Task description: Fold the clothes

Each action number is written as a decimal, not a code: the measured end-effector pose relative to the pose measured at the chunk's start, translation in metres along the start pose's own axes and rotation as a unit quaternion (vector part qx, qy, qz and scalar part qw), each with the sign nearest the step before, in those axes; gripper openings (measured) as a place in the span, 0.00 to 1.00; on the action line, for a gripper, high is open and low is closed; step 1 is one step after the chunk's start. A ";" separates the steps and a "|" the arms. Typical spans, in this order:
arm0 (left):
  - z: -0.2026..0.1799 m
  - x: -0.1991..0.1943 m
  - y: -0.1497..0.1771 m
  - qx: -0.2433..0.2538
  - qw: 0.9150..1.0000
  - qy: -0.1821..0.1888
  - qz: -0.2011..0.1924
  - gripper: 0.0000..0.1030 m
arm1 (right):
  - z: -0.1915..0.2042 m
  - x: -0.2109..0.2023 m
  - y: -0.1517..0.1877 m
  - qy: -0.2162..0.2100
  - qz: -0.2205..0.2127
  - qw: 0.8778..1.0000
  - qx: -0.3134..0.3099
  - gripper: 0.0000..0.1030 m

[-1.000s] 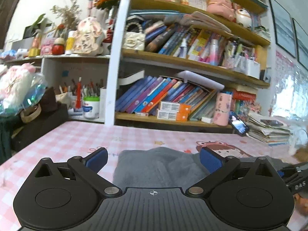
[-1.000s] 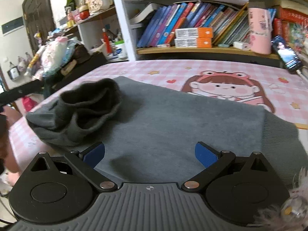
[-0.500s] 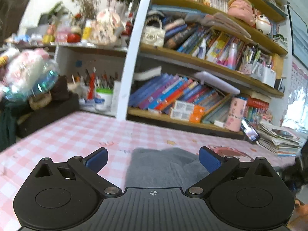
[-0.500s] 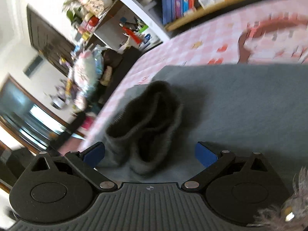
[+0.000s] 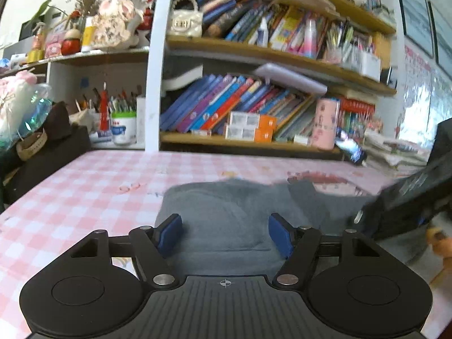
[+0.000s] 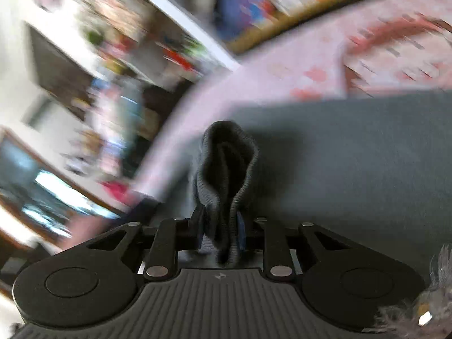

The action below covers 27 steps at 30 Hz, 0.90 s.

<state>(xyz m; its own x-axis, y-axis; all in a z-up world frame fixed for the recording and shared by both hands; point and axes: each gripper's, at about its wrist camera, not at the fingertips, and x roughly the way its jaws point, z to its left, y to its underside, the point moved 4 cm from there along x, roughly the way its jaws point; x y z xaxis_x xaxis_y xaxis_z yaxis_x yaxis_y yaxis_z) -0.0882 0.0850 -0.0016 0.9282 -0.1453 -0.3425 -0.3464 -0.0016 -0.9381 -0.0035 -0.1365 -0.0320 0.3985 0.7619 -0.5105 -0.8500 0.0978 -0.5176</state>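
Note:
A grey sweater [image 5: 226,212] lies on the pink checked tablecloth [image 5: 84,183]. My left gripper [image 5: 224,236] is open, its blue pads either side of the sweater's near edge, low over the cloth. In the right wrist view the sweater body [image 6: 353,155] spreads to the right and its dark ribbed cuff [image 6: 226,163] stands bunched up. My right gripper [image 6: 219,233] is shut on the base of that cuff. The right gripper's black body [image 5: 409,197] shows at the right of the left wrist view. The right wrist view is blurred.
A bookshelf [image 5: 254,107] packed with books, boxes and a pink cup stands behind the table. A cup of pens [image 5: 123,125] and a dark bag [image 5: 42,152] sit at the far left. Stacked papers [image 5: 395,147] lie at the right.
My right gripper has closed on the ribbed cuff and swung left, tilting. My left gripper has narrowed somewhat and moved down over the sweater's edge; the right gripper has come into its view.

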 end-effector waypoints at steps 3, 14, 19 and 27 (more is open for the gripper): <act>-0.008 -0.001 0.001 0.041 0.999 -0.008 0.004 0.69 | -0.005 -0.005 0.000 -0.007 -0.013 1.000 0.010 0.40; -0.007 -0.027 -0.009 0.030 0.999 0.037 -0.002 0.29 | 0.087 -0.014 -0.003 0.075 -0.139 0.930 -0.332 0.13; -0.014 -0.028 0.007 0.052 0.996 0.070 0.027 0.21 | 0.051 0.021 -0.002 0.108 -0.064 0.949 -0.289 0.01; -0.012 -0.024 0.014 0.041 0.995 0.079 0.039 0.23 | 0.055 0.017 0.010 0.122 -0.077 0.937 -0.319 0.04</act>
<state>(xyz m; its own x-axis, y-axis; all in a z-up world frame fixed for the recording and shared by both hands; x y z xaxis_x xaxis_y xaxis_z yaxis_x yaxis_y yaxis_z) -0.1168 0.0763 -0.0059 0.8635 -0.2952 -0.4088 -0.3988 0.0964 -0.9120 -0.0244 -0.0876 -0.0078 0.6329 0.5936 -0.4971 -0.4278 -0.2670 -0.8635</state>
